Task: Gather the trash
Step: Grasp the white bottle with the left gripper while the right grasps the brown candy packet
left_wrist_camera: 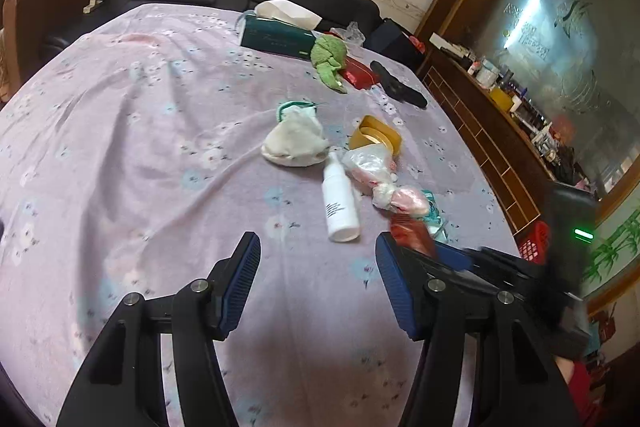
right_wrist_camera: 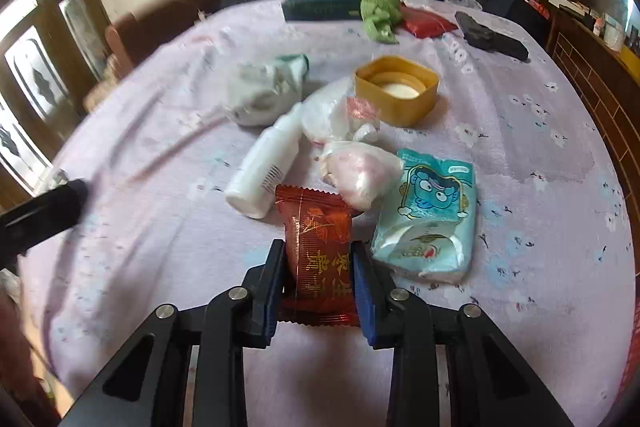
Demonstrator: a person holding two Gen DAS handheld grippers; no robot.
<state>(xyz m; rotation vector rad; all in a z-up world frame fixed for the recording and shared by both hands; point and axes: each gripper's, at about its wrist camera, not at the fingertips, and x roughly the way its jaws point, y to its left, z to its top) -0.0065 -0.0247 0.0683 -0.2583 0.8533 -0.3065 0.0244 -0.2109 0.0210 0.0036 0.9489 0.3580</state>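
Bare lilac bedspread (left_wrist_camera: 140, 147) left of clutter, dropping off beside the cabinet. Left gripper (left_wrist_camera: 318, 259) low over cloth, jaws wide, empty. Right gripper (right_wrist_camera: 318, 259) clamped on red snack wrapper (right_wrist_camera: 318, 239), just beside white bottle (right_wrist_camera: 268, 167).

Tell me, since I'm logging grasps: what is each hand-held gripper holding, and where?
Right hand-held gripper: red snack packet, by its side edges. Left hand-held gripper: nothing.

- Both fisheye views were evenly lit by soft, diffuse indoor light; no hard shadows fell on the bedspread (left_wrist_camera: 160, 131).
- A faint shadow lay beneath each gripper near the bedspread's near edge.
- Glare spots marked the cabinet glass (left_wrist_camera: 532, 15) in the left view; the windows (right_wrist_camera: 28, 67) were overexposed in the right view.
- Straight lines bowed toward the dark, vignetted corners.
- The right gripper (left_wrist_camera: 500, 263) appeared motion-blurred in the left view.
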